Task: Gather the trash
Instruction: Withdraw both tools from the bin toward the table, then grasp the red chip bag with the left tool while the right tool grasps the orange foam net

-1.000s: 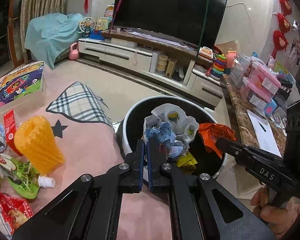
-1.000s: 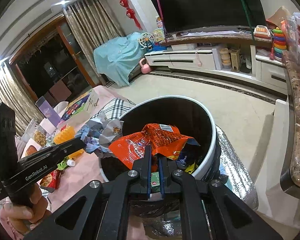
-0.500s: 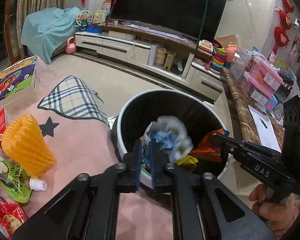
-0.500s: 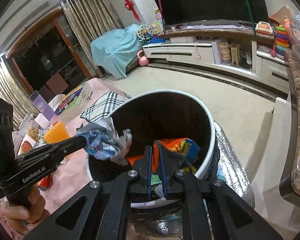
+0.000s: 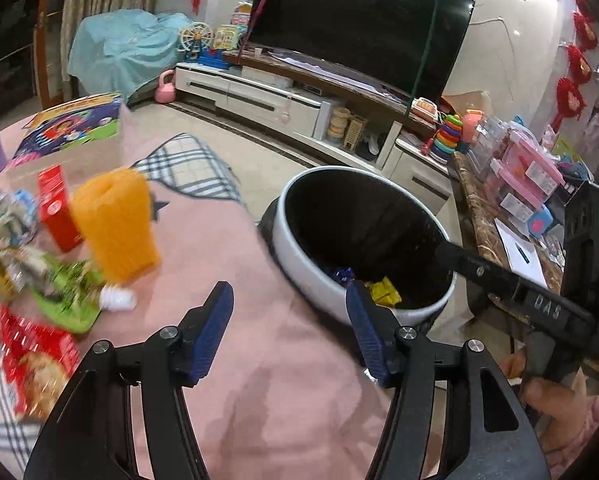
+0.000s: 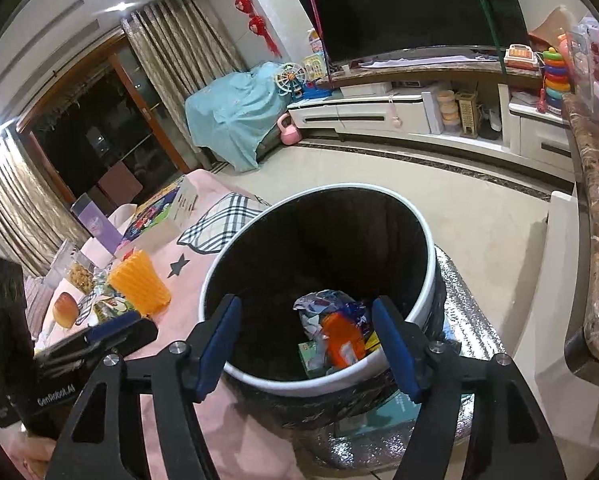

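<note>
Above round white-rimmed black bin point(image 6: 429, 272): left tongs point(image 5: 289, 316), right tongs point(image 6: 307, 344) wide apart, empty. Next: approach orange ribbed cup point(image 5: 115, 220) on pink-clothed table point(image 5: 259, 380) squarely.

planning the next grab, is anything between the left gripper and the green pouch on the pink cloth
Nothing visible blocks it. The left gripper is open over bare pink cloth, and the green pouch lies off to its left, with the orange foam sleeve just behind it, not in the path.

White-rimmed black bin point(image 6: 379, 376), orange wrapper point(image 6: 341, 340) inside, pink tablecloth point(image 5: 259, 360).
</note>
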